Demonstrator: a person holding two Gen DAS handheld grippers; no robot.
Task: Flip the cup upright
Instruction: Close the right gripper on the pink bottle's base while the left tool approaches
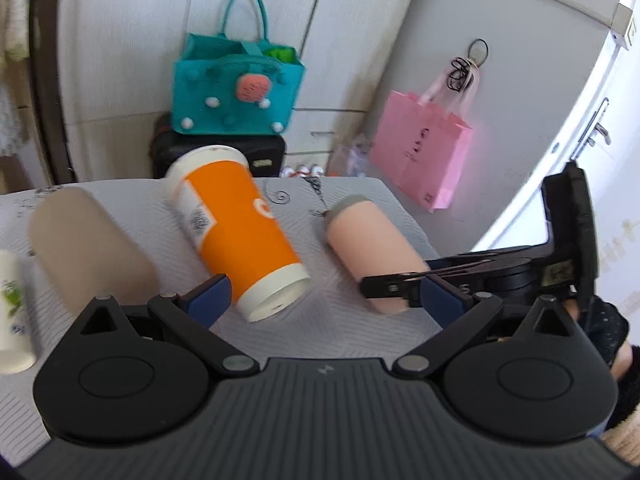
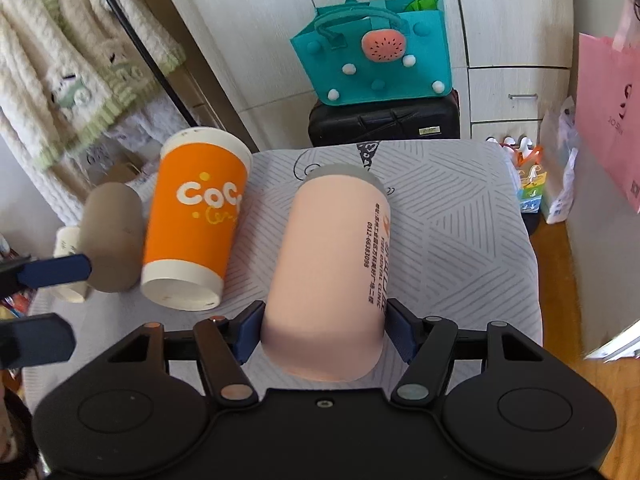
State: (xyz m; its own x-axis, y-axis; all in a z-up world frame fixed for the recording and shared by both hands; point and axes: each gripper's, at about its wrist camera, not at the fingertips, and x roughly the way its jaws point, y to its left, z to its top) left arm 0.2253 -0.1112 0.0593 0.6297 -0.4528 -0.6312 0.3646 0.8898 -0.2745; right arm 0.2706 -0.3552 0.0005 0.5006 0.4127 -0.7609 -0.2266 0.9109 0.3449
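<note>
Three cups lie on their sides on a patterned grey cloth (image 1: pixel 352 204): a beige cup (image 1: pixel 88 248), an orange and white paper cup (image 1: pixel 236 228) and a pink cup with a grey end (image 1: pixel 372 248). My left gripper (image 1: pixel 324 300) is open, its blue pads near the orange cup's base. My right gripper (image 2: pixel 324 330) has its blue pads on both sides of the pink cup (image 2: pixel 332 264), close to its near end; contact looks likely. The orange cup (image 2: pixel 192 216) and beige cup (image 2: pixel 112 236) lie to its left. The left gripper's fingers (image 2: pixel 56 270) show at the left edge.
A teal felt bag (image 1: pixel 236 84) sits on a black case (image 1: pixel 260 152) behind the table. A pink paper bag (image 1: pixel 424 152) hangs at right. A white bottle (image 1: pixel 12 312) stands at the left edge. Knitted clothes (image 2: pixel 72 72) hang at left.
</note>
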